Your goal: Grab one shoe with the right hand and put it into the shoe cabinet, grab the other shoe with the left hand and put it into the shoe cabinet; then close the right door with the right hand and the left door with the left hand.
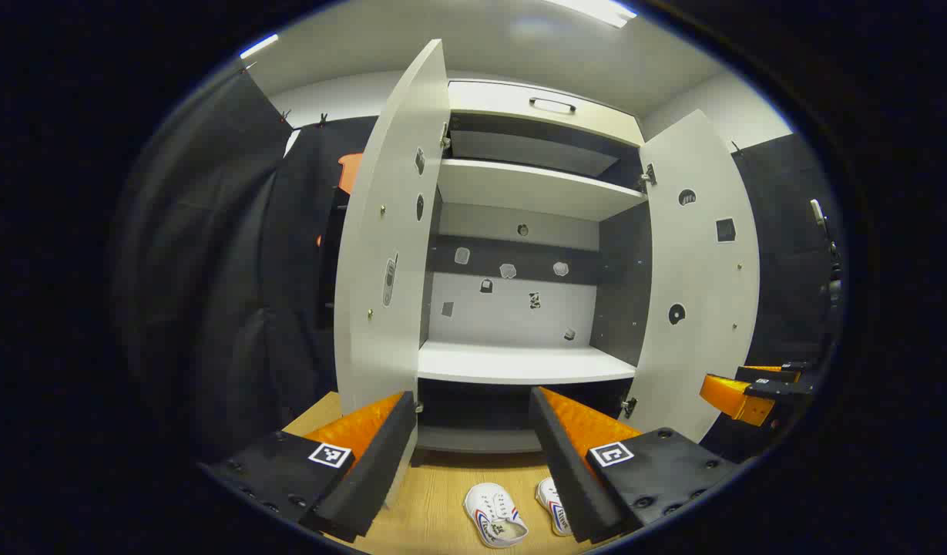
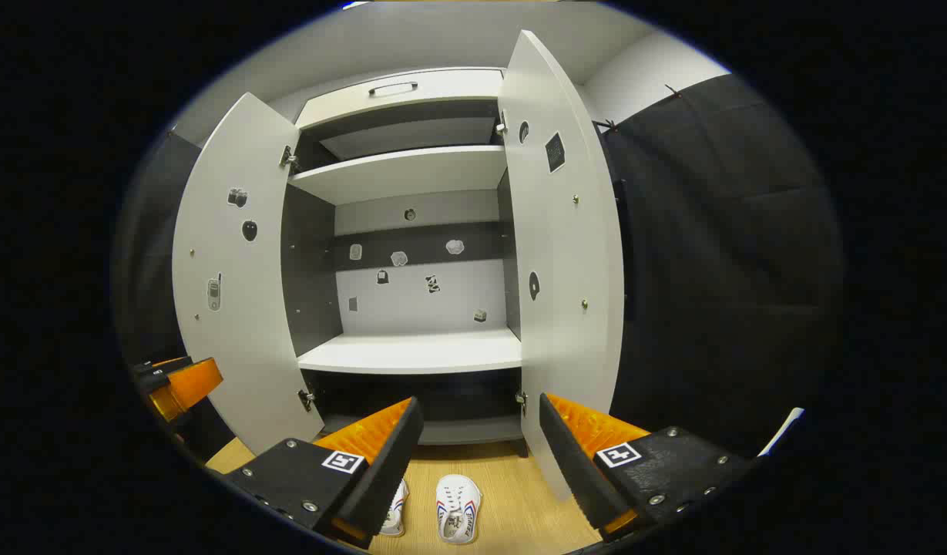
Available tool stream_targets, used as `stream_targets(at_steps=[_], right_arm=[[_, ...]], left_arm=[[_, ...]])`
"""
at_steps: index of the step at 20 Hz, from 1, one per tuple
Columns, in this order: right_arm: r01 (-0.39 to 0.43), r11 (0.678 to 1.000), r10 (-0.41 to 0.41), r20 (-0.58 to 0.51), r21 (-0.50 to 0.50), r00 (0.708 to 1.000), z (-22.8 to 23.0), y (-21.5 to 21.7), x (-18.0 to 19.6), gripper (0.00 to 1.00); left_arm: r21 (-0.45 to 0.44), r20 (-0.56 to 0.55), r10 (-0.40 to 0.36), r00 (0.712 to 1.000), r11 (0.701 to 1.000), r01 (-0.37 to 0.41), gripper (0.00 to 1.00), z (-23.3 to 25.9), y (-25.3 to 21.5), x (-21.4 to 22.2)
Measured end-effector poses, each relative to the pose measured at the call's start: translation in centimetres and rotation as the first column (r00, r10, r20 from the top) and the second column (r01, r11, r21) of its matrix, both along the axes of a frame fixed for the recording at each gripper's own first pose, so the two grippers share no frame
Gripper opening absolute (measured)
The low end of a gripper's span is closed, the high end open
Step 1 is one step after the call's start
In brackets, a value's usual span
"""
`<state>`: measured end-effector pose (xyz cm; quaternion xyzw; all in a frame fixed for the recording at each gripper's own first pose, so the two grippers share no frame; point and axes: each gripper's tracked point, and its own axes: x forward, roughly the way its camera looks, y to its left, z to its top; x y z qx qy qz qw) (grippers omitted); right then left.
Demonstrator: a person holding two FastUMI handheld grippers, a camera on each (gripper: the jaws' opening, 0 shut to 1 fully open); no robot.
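Note:
Two white shoes with red and blue stripes lie side by side on the wooden floor in front of the open shoe cabinet. In the left gripper view, one shoe lies between my fingers and the other shoe is half hidden behind a finger. My left gripper is open and empty above them. In the right gripper view, one shoe is in full sight and the second shoe peeks out from behind a finger. My right gripper hangs open and empty over them.
Both cabinet doors stand wide open: the left door and the right door, seen again as left door and right door. The white middle shelf is bare. The right gripper and left gripper flank the doors.

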<state>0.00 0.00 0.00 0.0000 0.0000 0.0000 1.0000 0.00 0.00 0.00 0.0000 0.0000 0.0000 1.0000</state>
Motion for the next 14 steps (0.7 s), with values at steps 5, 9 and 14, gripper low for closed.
stream_targets(at_steps=[5,9,14], right_arm=[[-0.013,1.0,0.013,-0.011,0.008,1.0,-0.4,0.0,0.0,0.94],[-0.014,1.0,0.014,-0.018,0.004,1.0,-0.7,-0.3,-0.2,0.94],[-0.016,1.0,0.016,-0.02,0.007,1.0,-1.2,-0.3,-0.4,0.94]], left_arm=[[0.012,0.002,0.011,1.0,1.0,-0.011,0.96,0.0,-0.1,0.0],[0.023,0.005,0.012,1.0,1.0,-0.013,0.96,0.0,-0.3,-0.4],[0.021,0.008,0.011,1.0,1.0,-0.011,0.96,-0.1,-0.4,-0.7]])
